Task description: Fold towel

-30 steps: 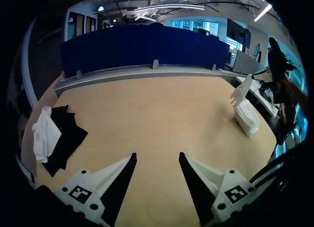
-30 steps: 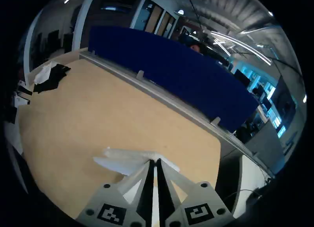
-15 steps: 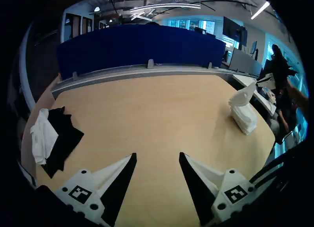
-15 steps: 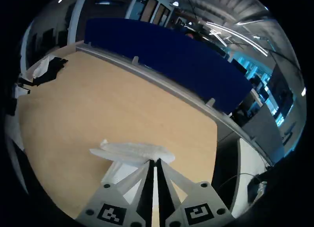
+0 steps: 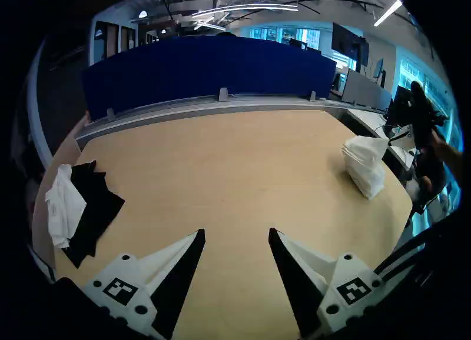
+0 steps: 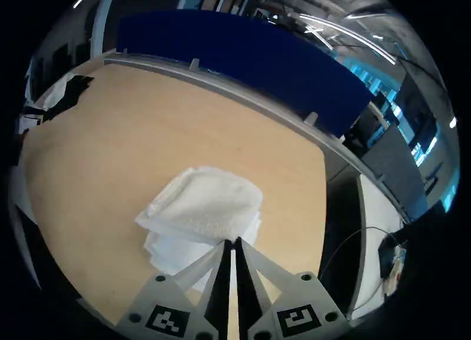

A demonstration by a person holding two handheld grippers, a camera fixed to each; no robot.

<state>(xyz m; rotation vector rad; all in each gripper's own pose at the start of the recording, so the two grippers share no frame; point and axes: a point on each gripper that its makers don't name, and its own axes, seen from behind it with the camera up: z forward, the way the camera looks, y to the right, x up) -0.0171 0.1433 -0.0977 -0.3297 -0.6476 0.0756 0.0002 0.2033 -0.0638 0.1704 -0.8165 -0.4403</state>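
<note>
Towel (image 6: 206,202), white and folded, lies on top of a small stack (image 6: 171,252) of white cloth near one edge of the wooden table (image 5: 235,163). The right gripper (image 6: 232,241) has its fingers pressed together on the towel's near edge. The left gripper (image 5: 235,230) hovers over bare tabletop with fingers spread wide, gripping nothing, well apart from the black and white cloths (image 5: 82,205) at the opposite edge.

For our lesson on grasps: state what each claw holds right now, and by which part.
The right claw pinches the white towel by its near edge. The left claw is open, holding nothing.
</note>
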